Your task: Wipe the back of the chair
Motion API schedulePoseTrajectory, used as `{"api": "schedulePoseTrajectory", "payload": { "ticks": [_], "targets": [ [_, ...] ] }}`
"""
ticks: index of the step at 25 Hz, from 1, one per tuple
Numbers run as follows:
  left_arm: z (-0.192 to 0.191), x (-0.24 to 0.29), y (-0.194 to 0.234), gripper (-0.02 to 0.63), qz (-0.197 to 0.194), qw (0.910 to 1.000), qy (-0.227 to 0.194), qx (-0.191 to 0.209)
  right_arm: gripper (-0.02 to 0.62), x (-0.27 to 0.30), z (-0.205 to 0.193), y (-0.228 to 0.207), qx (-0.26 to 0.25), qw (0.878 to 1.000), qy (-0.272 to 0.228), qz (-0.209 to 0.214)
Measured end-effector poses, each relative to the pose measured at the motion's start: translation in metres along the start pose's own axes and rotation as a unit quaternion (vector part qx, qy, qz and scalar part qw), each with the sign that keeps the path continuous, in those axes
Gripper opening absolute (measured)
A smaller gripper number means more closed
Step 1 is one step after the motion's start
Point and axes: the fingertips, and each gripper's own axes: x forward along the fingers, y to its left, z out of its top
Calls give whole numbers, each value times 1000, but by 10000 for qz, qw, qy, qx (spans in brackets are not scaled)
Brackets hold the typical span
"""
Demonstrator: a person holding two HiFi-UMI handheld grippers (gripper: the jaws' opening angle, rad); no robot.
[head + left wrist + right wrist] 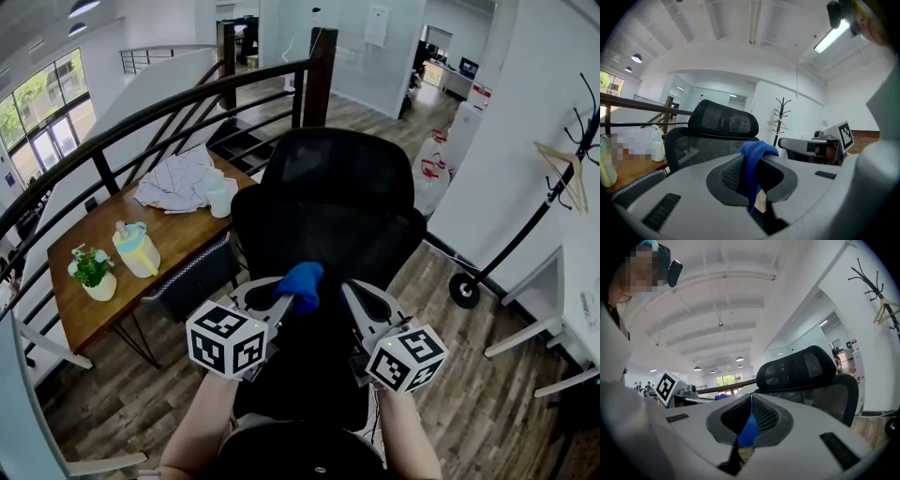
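- Well left of the left gripper point(281, 302): wooden table point(70, 314). On it: potted plant point(92, 272), yellow-and-white jug point(137, 249), crumpled pale fabric point(178, 180), white bottle point(220, 193).
- Beyond the table: curved black railing point(169, 108), with stairs going down past it.
- Left gripper: jaws clamped on the blue cloth point(303, 283), which bunches up just past the tips.
- Dead ahead of both grippers: black mesh chair point(328, 225), headrest point(342, 164) above the backrest. The cloth sits over the lower backrest; contact can't be confirmed.
- Right gripper point(356, 292): just right of the cloth, apart from it. Tips are together. A blue sliver shows in the slot behind the tips; can't tell what it is.
- Under and right of the right gripper: wood-plank floor point(478, 394).
- Far right: white wall point(506, 141), black coat stand point(525, 230) with 1 hanger point(562, 173).
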Motion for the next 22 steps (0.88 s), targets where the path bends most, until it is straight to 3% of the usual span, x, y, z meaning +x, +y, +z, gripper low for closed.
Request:
{"api": "schedulePoseTrajectory", "payload": {
  "ticks": [22],
  "targets": [
    [-20, 16, -11, 44, -214, 9991, 201, -297, 29, -14, -19, -15, 105, 9995, 226, -194]
  ]
}}
